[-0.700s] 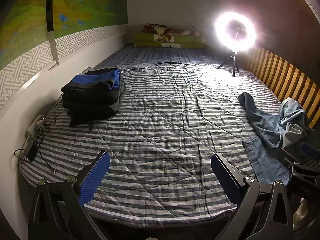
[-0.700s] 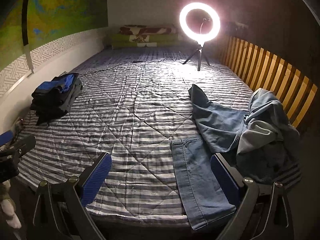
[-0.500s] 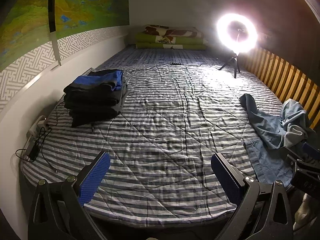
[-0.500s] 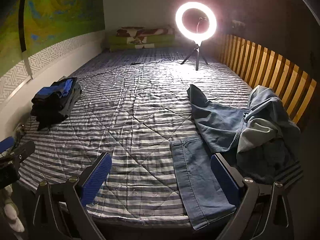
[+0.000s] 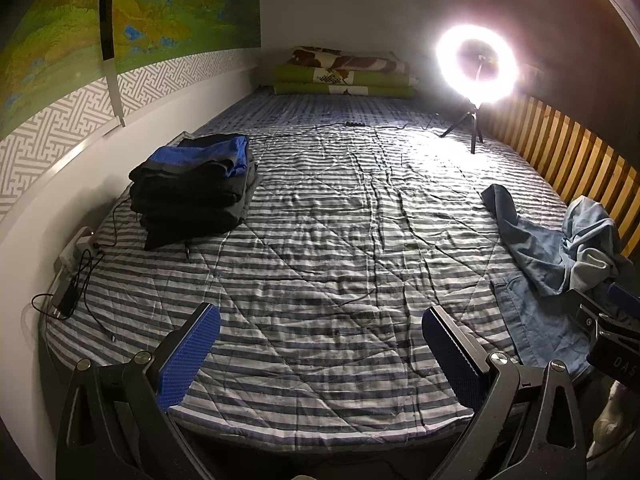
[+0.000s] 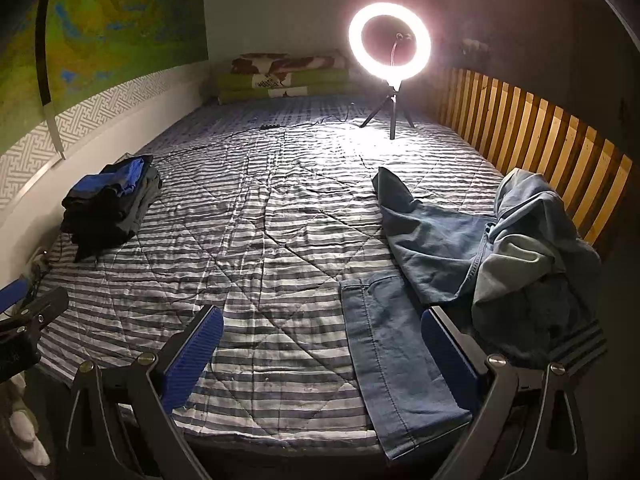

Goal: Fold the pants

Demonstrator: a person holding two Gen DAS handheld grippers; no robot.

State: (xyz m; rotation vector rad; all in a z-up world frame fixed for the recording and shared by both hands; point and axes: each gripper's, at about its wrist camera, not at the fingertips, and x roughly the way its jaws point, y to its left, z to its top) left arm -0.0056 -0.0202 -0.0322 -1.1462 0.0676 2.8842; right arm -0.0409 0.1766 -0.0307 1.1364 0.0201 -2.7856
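A crumpled pair of blue denim pants lies at the right side of the striped bed, one leg stretched toward the near edge. In the left wrist view the same pants sit far right. My right gripper hovers open over the near edge of the bed, its right finger above the stretched leg, nothing between its blue pads. My left gripper is open too, above bare striped quilt, well left of the pants. The right gripper's tip shows at the right edge of the left wrist view.
A stack of folded dark and blue clothes rests at the left by the wall. A lit ring light on a tripod stands at the far right. Wooden slats line the right side. Cables and a power strip lie near left. Pillows at the far end.
Both views have tilted slightly, so the bed and its objects sit a little lower in frame. Both grippers stay open; nothing on the bed has moved.
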